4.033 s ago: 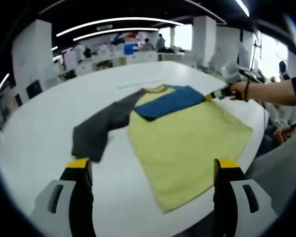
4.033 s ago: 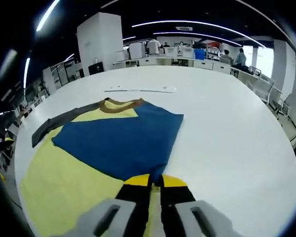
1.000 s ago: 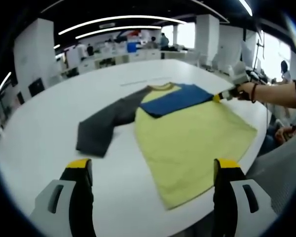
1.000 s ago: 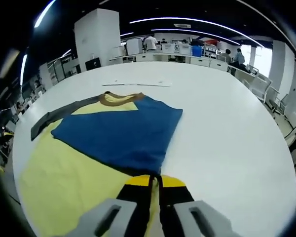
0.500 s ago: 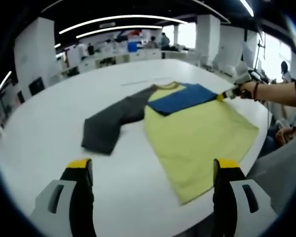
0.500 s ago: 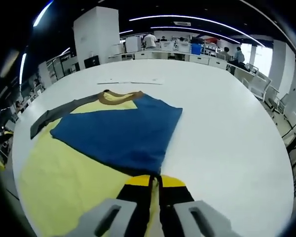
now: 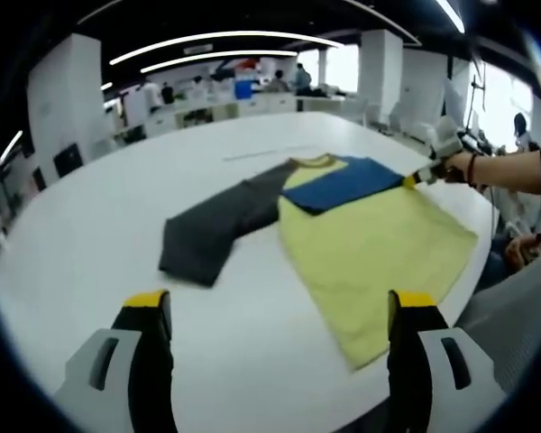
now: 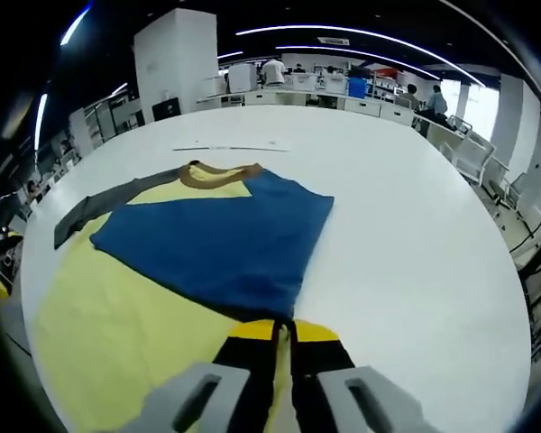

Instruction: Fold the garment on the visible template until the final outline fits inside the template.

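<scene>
The shirt lies near the table's right edge, blue sleeve folded across the yellow body. The right gripper, jaws pinched on the sleeve's cuff, has stayed put. The left gripper hangs wide and empty; its view has drifted left, so the grey sleeve likely goes next.

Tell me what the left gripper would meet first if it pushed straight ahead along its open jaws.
Probably bare white table first; then, depth unclear, the grey sleeve of the shirt. The left gripper is open and holds nothing.
</scene>
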`<state>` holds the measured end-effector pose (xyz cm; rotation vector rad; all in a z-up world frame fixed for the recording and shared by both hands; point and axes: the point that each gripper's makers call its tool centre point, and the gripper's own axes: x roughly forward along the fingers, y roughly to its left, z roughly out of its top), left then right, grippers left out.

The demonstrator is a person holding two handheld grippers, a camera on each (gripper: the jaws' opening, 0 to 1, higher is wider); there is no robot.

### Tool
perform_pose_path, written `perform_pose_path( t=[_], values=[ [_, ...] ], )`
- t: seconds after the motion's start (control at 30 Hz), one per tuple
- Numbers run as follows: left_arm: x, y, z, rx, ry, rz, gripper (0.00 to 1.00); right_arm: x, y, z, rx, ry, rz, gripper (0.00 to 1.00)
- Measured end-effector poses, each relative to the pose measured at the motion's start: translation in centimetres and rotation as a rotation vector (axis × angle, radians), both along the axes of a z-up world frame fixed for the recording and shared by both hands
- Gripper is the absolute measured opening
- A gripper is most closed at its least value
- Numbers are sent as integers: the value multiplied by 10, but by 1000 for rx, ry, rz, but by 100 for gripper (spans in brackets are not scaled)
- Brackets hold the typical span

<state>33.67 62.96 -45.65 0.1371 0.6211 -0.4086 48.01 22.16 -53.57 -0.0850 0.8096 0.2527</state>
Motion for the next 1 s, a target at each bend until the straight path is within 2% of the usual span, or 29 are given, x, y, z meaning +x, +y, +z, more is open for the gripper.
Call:
perform_pose_path(
  t=[0.4,0.5,0.63,0.83,1.0],
  values=[
    [1,1,0,3,-2,5,95,3,-8,-1,-1,4,-3,3],
    [1,2,0,5,-1,7,94,3,-7,2,64,6,-74,7],
    [2,2,0,5,-1,7,94,5,-5,10,58,-21,-66,23],
    [9,5,-1,14,-6,2,93,5,6,23,103,-51,-48,47],
    [24,7,-2,19,-20,0,90,-3,16,33,117,-66,-16,58]
  ],
)
